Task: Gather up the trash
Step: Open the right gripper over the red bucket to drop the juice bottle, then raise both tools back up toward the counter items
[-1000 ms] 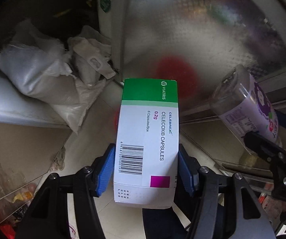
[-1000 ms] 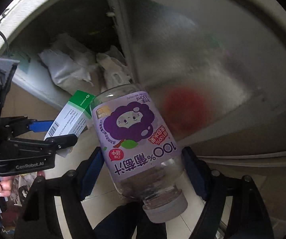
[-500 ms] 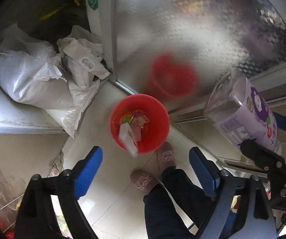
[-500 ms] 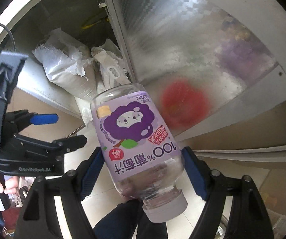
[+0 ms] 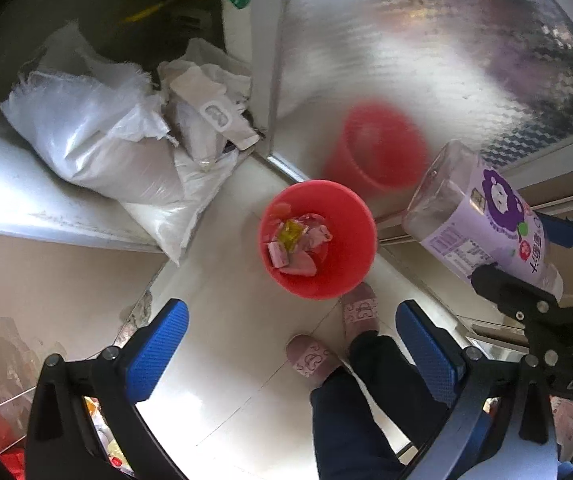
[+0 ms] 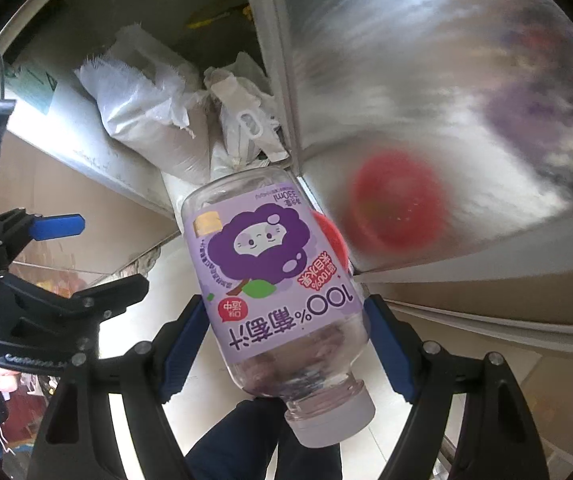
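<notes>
The left gripper [image 5: 292, 350] hangs above the red bin [image 5: 350, 258], fingers spread wide and holding nothing. Right of the bin, the right gripper [image 6: 286, 350] has its fingers clamped on the purple juice bottle [image 6: 274, 280], cap toward the camera

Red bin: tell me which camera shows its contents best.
The left wrist view. It looks straight down into the red bin, so the wrappers lying inside it show clearly. In the right wrist view the grape juice bottle held by the right gripper hides all but a sliver of the rim.
</notes>
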A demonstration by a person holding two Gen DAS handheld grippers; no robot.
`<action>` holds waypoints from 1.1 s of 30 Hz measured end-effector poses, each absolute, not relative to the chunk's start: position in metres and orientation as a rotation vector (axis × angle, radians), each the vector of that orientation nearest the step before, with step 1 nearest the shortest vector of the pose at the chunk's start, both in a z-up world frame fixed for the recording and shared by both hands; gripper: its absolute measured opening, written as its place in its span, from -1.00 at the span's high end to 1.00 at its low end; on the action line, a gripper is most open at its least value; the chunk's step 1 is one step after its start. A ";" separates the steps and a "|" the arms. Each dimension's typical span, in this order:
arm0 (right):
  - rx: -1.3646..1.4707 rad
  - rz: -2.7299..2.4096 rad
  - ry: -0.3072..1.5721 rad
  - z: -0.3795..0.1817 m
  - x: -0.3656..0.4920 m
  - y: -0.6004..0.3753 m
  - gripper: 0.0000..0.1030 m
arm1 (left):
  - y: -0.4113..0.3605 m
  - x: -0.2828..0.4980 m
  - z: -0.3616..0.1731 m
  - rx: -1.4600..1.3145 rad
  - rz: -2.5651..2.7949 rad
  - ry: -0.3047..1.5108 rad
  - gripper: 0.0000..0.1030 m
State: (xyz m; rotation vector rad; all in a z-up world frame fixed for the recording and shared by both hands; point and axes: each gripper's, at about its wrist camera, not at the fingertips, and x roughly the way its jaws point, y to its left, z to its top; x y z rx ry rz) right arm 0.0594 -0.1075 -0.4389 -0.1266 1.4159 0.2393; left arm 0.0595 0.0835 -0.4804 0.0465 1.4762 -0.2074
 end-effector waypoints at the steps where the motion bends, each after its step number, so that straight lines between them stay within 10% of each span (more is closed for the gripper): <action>1: -0.133 0.242 1.418 -0.441 0.060 -0.106 -0.49 | 0.087 0.059 -0.482 0.045 -0.202 1.480 -1.00; 21: -0.243 0.287 1.427 -0.439 0.057 -0.087 -0.80 | 0.129 0.038 -0.463 0.003 -0.082 1.483 -1.00; 33: -0.218 0.329 1.353 -0.332 0.043 -0.082 -0.87 | 0.131 0.023 -0.321 -0.045 -0.069 1.358 -1.00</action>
